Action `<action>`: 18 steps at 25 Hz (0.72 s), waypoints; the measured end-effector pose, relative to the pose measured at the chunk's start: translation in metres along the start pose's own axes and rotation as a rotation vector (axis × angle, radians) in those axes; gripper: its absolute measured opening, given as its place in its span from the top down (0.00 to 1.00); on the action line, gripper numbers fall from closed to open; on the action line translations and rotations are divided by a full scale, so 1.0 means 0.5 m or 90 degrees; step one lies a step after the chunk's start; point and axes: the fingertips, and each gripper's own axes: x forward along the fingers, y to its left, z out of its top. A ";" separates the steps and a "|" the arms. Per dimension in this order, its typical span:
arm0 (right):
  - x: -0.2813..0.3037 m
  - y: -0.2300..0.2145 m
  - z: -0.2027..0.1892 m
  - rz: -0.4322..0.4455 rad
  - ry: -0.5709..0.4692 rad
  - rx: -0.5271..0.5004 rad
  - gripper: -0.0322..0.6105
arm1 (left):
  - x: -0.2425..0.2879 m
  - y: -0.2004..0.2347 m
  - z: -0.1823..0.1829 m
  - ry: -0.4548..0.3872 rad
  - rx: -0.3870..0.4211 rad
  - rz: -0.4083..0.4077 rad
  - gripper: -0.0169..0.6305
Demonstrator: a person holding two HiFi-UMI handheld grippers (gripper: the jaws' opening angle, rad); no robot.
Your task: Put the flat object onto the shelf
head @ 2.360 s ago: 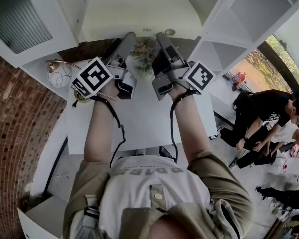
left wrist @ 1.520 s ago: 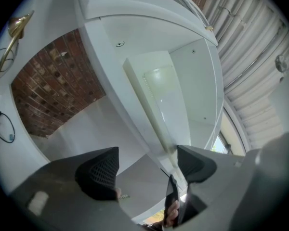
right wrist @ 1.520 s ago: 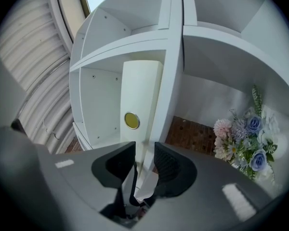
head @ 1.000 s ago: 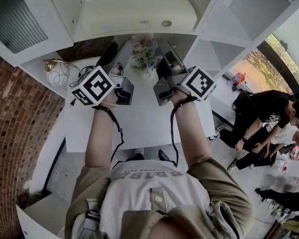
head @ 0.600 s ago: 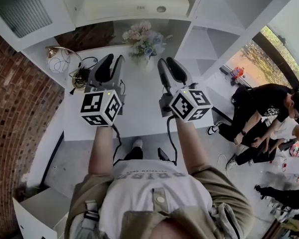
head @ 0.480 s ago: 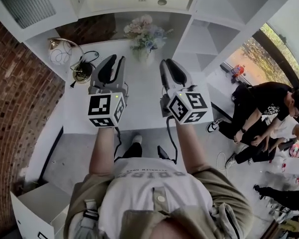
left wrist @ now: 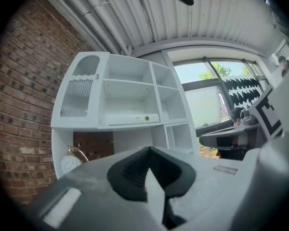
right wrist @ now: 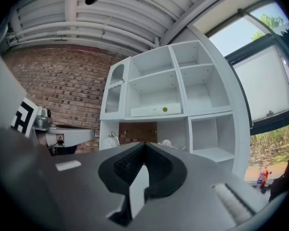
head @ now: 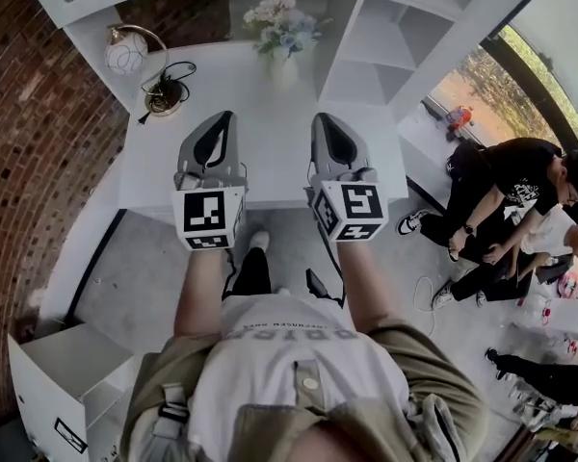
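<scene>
White and slab-like, with a small round mark on its front edge, the flat object point(left wrist: 132, 119) lies on the bottom board of the wide middle compartment of the shelf point(left wrist: 127, 97). It shows just left of centre in the left gripper view and just above centre in the right gripper view. It rests flat along the front of that board, above the recess that shows brick. The head view cuts off that part of the unit, so the object does not appear there.

Neither claw is near it. The left claw point(left wrist: 148, 149) and the right claw point(right wrist: 144, 146) have just been closing and now stand fully shut with nothing between the jaws. Both point level at the shelf from well apart. In the head view they sit side by side over the near edge of the bare worktop point(head: 270, 152), at the middle of the frame.

Judged from this, the placing step looks complete and the hands are at rest. The next move calls for little beyond checking that the object lies fully on the board.
</scene>
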 end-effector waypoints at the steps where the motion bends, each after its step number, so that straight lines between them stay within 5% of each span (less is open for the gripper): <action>1: -0.019 0.009 0.000 0.000 -0.003 -0.008 0.94 | -0.020 -0.008 -0.001 -0.001 -0.003 0.001 0.96; 18: -0.222 0.088 0.060 0.013 -0.051 -0.075 0.95 | -0.217 -0.097 0.062 -0.042 0.023 0.021 0.96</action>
